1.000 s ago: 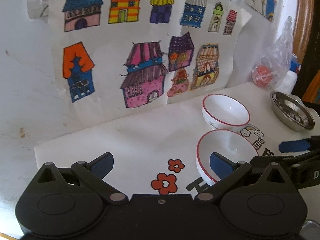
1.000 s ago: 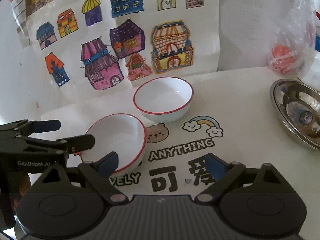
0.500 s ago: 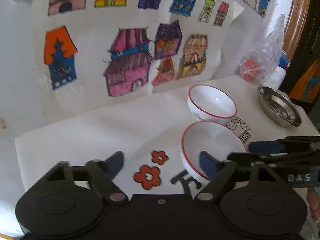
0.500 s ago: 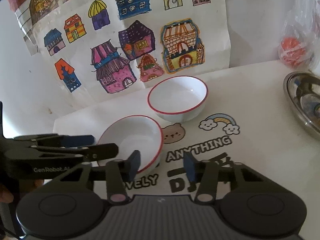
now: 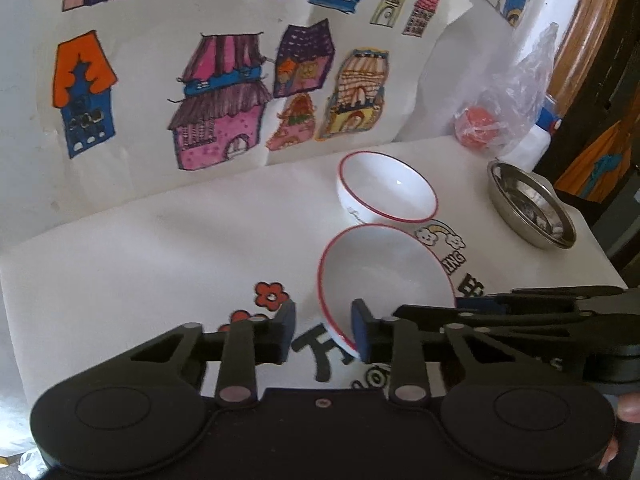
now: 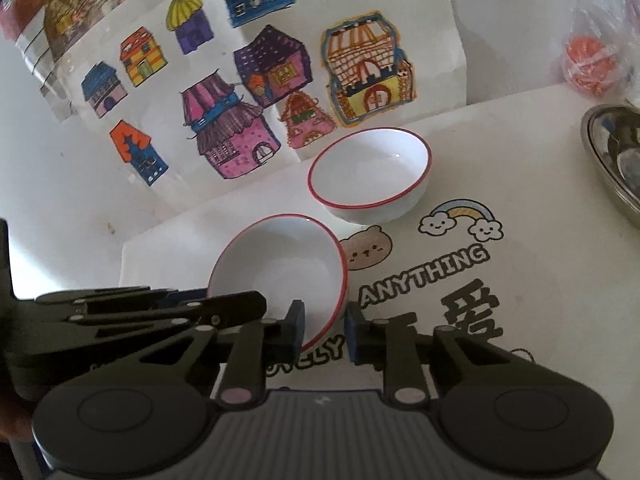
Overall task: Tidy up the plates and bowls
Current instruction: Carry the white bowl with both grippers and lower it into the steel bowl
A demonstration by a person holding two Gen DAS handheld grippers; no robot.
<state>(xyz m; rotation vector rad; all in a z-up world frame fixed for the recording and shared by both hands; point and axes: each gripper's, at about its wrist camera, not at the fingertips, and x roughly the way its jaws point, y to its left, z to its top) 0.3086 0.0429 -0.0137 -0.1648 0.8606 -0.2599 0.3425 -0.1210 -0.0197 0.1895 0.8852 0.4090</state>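
Note:
Two white bowls with red rims stand on the table. My two grippers meet at the near bowl (image 5: 384,272) (image 6: 280,264). The left gripper (image 5: 323,332) is closing. That bowl's near rim is between its jaws, by the right pad, and a gap shows at the left pad. From the other side my right gripper (image 6: 324,328) is also closing over the same rim, one pad inside the bowl and one outside, with small gaps on both sides. The far bowl (image 5: 388,188) (image 6: 368,172) sits upright just behind, untouched.
A steel bowl (image 5: 528,208) (image 6: 616,152) sits at the right edge of the table. Behind it lies a clear plastic bag (image 5: 480,124) with something orange in it. A sheet of house drawings (image 5: 220,100) covers the wall behind. The printed white table cover (image 5: 160,248) reaches left.
Both grippers' jaws have narrowed from wide open to a small gap around the near bowl's rim. Both views have tipped a little.

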